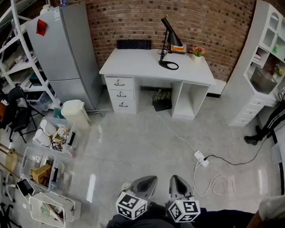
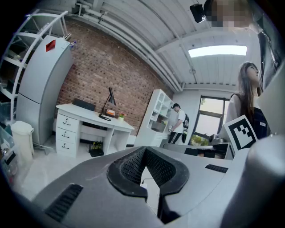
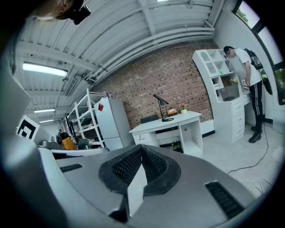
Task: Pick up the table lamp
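The black table lamp (image 1: pixel 169 42) stands on the white desk (image 1: pixel 140 63) against the brick wall, its round base near the desk's middle right. It also shows far off in the left gripper view as the lamp (image 2: pixel 108 104) and in the right gripper view as the lamp (image 3: pixel 160 107). My left gripper (image 1: pixel 145 183) and right gripper (image 1: pixel 178 182) are side by side at the bottom of the head view, several steps of floor away from the desk. The left gripper (image 2: pixel 144 148) and the right gripper (image 3: pixel 141 147) are both shut with nothing held.
A grey fridge (image 1: pixel 65 48) stands left of the desk, with a waste bin (image 1: pixel 75 112) and bins of clutter (image 1: pixel 49 159) on the floor. A power strip with cables (image 1: pixel 201 158) lies ahead on the right. A white shelf unit (image 1: pixel 267 47) and a person (image 1: pixel 271 123) are at right.
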Tool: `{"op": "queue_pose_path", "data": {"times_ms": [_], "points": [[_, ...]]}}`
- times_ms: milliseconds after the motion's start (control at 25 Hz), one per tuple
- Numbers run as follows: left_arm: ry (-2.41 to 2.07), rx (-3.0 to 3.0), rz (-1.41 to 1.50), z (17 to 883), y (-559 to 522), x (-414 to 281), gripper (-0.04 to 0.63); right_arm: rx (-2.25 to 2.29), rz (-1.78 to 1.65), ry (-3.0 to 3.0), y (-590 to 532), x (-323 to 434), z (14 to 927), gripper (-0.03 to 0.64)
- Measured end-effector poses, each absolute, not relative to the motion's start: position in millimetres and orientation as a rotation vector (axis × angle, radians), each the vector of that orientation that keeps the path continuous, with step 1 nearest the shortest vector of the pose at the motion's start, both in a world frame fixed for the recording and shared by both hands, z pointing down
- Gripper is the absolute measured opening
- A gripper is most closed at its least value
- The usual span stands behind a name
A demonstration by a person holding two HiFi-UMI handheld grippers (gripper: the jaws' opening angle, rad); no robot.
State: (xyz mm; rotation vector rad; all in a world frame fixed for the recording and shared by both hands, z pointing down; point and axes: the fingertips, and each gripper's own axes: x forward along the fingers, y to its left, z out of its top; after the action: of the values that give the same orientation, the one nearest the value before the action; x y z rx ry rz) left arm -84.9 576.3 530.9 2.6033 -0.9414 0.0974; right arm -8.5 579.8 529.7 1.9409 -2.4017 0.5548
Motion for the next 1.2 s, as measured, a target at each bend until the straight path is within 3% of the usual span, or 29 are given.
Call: {"op": "queue_pose_path", "data": {"times_ms": [560, 1200], "points": [[-0.968, 2.576, 0.120, 533, 573, -89, 0.003, 1.925, 0.640, -2.440, 566, -18, 532, 0.012], [-0.940, 2.530, 0.095, 535, 475, -61, 0.003, 1.905, 0.680, -2.426, 473, 3, 537, 0.012]]}}
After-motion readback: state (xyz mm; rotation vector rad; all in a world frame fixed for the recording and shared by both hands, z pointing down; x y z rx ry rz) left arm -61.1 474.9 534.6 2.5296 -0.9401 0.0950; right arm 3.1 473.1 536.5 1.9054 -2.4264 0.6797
